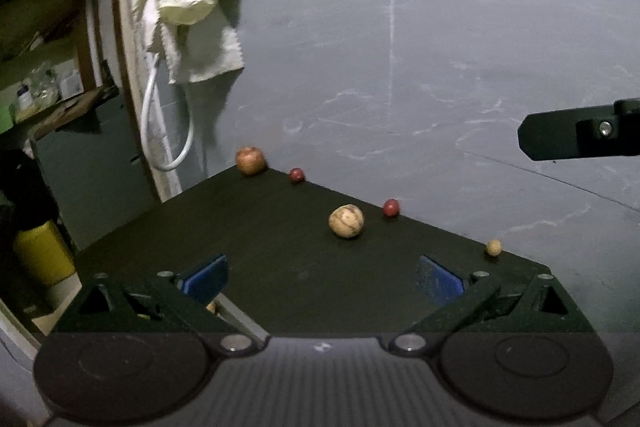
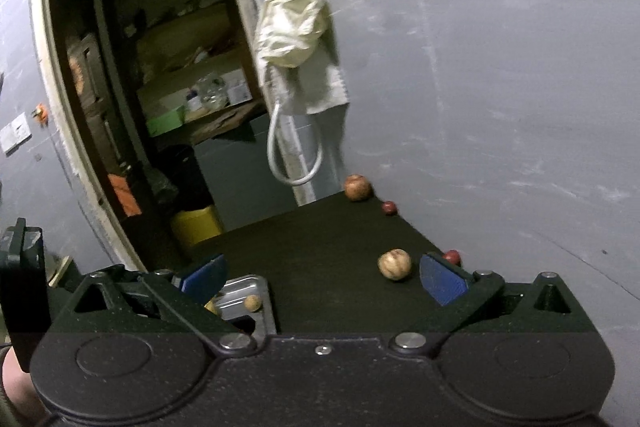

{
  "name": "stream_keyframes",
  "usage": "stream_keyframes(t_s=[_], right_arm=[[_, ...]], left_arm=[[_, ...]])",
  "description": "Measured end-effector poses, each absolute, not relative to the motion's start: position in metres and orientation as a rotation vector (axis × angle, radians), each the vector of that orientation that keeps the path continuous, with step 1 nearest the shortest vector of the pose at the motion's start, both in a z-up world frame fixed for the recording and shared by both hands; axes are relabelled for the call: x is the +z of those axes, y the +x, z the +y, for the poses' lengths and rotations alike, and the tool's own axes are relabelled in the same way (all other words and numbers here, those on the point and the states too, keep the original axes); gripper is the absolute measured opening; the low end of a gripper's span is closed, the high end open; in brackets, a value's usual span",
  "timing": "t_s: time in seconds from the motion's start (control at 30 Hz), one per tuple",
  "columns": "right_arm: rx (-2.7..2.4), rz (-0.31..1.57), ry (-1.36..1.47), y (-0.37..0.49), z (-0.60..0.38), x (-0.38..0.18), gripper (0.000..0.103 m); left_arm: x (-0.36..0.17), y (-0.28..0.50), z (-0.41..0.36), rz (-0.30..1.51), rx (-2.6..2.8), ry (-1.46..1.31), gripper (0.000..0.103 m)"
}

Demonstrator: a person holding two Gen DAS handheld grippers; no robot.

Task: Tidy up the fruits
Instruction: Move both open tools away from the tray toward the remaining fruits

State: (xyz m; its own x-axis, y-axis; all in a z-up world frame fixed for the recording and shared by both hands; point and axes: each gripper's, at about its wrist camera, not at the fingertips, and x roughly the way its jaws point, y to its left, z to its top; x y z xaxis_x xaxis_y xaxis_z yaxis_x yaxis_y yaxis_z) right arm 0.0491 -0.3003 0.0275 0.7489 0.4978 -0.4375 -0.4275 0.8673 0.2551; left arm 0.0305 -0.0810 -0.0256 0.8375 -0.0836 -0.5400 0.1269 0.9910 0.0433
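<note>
Nearest the lens, both grippers hang over the near edge of the dark tabletop (image 1: 280, 227) with their jaws released and nothing between the blue pads: the left gripper (image 1: 322, 279) faces the middle of the surface, and the right gripper (image 2: 322, 279) sits slightly further right. At the near left, a shiny metal tray (image 2: 256, 283) holds a small tan round fruit (image 2: 253, 303) and what looks like a yellowish piece half hidden behind the left pad, so I judge the sorting has begun. Far more remains out. At the far left corner sits a brownish-red apple (image 1: 250, 160), just right of it a small dark red round fruit (image 1: 297, 175), nearer the middle a pale tan round fruit with brown streaks (image 1: 346, 221), beside it a second small red round fruit (image 1: 391, 207), and at the right edge a tiny beige round fruit (image 1: 493, 247). All five lie well apart from the tray, so most of the work appears still ahead.
</note>
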Motion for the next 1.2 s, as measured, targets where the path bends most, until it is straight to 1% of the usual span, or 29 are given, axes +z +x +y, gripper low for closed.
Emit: stream_keyframes(t_s=[0.27,0.63,0.97,1.2], right_arm=[[0.435,0.546,0.217,0.047,-0.331,0.011,0.102],[0.191,0.600,0.307,0.073,-0.343,-0.021,0.102],[-0.023,0.644,0.290,0.108,-0.320,-0.056,0.102],[-0.207,0.675,0.268,0.140,-0.316,-0.104,0.102]], left_arm=[[-0.029,0.043,-0.095,0.615,-0.140,0.138,0.102],[-0.050,0.116,-0.091,0.660,-0.304,0.204,0.102],[-0.097,0.196,-0.079,0.709,-0.439,0.220,0.102],[-0.137,0.254,-0.085,0.709,-0.472,0.227,0.102]])
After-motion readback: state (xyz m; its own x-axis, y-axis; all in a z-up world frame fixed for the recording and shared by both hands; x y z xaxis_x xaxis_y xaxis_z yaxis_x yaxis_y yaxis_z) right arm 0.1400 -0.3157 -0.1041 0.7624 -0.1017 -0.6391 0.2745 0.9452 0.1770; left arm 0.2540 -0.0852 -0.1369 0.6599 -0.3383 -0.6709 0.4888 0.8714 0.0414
